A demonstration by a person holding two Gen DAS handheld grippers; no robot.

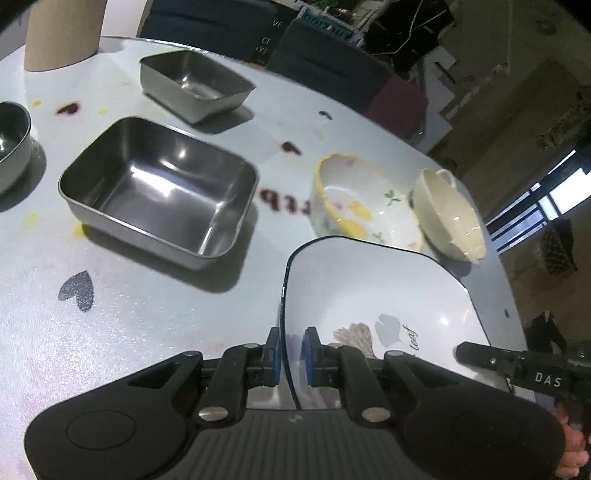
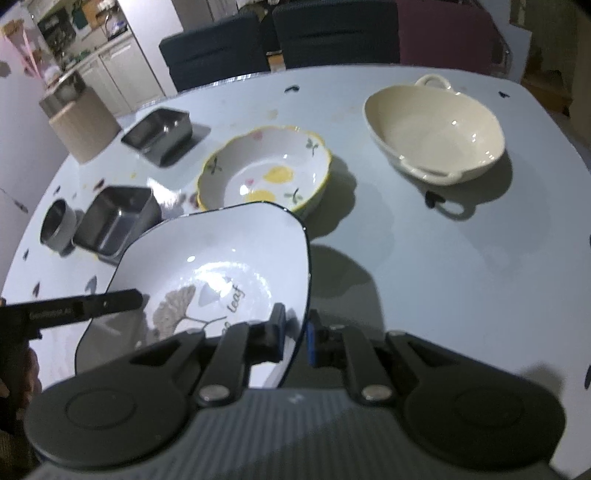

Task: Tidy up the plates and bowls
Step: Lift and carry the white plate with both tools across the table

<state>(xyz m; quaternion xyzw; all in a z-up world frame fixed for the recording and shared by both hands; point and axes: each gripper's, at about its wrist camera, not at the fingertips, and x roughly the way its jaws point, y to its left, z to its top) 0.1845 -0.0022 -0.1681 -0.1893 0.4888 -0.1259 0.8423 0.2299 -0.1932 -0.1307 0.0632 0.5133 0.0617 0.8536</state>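
A white square plate (image 1: 369, 295) with a dark rim and a leaf print hangs a little above the table, casting a shadow beneath it. My left gripper (image 1: 290, 350) is shut on its left rim, blue pads on either side of the edge. My right gripper (image 2: 297, 336) is shut on the opposite rim of the same plate (image 2: 221, 266). Beyond the plate stand a floral bowl (image 2: 266, 173) with a yellow edge and a cream bowl (image 2: 436, 129) with two handles. Each wrist view shows one finger of the other gripper at the plate's side.
Two steel rectangular trays (image 1: 159, 192) (image 1: 195, 83) and a round steel bowl (image 1: 11, 136) stand on the left of the pale table (image 2: 461, 277). A tan cylinder (image 1: 62, 33) stands at the back left. Chairs (image 2: 332, 33) line the far edge.
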